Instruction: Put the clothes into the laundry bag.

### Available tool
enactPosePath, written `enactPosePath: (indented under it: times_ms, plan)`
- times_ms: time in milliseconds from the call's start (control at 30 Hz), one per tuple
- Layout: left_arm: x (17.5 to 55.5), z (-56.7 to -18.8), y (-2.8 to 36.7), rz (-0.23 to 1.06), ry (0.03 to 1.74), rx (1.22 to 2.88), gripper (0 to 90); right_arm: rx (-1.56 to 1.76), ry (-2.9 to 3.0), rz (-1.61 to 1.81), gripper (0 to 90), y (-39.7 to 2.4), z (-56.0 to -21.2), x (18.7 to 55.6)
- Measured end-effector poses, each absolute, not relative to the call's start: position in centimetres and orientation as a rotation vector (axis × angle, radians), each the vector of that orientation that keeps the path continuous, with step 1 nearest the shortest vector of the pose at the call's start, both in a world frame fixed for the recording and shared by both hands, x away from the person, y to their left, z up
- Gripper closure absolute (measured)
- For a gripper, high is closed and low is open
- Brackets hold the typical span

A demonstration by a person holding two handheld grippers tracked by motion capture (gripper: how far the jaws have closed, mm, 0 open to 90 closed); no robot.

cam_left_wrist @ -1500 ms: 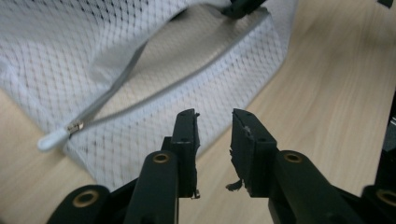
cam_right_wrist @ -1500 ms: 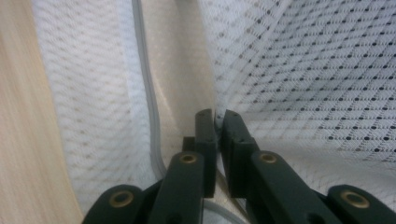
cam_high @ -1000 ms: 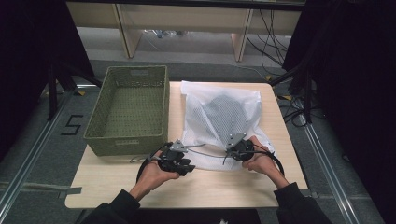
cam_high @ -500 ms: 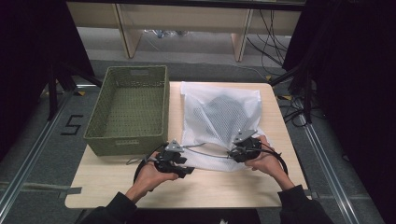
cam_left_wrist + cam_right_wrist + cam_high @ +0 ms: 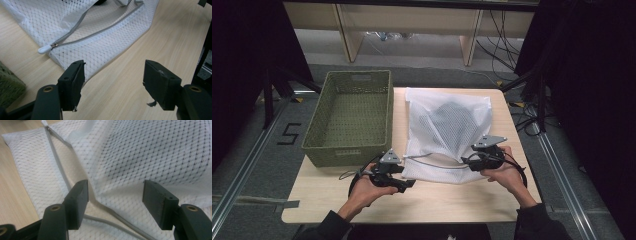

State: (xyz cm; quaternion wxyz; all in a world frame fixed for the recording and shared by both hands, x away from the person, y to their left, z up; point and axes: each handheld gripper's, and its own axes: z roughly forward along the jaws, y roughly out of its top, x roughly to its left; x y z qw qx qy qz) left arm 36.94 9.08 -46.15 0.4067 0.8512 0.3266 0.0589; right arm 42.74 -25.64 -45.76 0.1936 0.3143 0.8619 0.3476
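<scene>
A white mesh laundry bag (image 5: 447,125) with a dark garment inside lies on the wooden table (image 5: 462,200). Its grey zipper (image 5: 100,31) runs along the near edge, partly undone, and ends in a white pull (image 5: 45,49). My left gripper (image 5: 408,183) hovers at the bag's near left corner (image 5: 107,37); its jaws have just been opening and nothing is between them (image 5: 113,75). My right gripper (image 5: 468,160) sits over the bag's near right part. Its jaws have also just been opening and stand wide above the mesh (image 5: 150,152) and zipper (image 5: 57,167) without pressing on them (image 5: 115,192).
A green perforated basket (image 5: 349,117) stands on the table's left side, right beside the bag. Bare tabletop runs along the near edge. Cables (image 5: 512,35) and shelf legs lie on the floor beyond the far edge.
My right gripper has opened and drawn a little to the right, away from the zipper. My left gripper has opened wider and stayed in place.
</scene>
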Motion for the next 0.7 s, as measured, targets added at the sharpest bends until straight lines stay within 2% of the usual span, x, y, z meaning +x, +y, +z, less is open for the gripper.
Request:
enactPosePath:
  times_ms: [700]
  plan:
    - [34.7, -47.2, 9.8, 0.181, 0.794, 2.173, 20.4, 0.954, 2.474, 1.066, 34.8, -26.5, -46.6, 39.8]
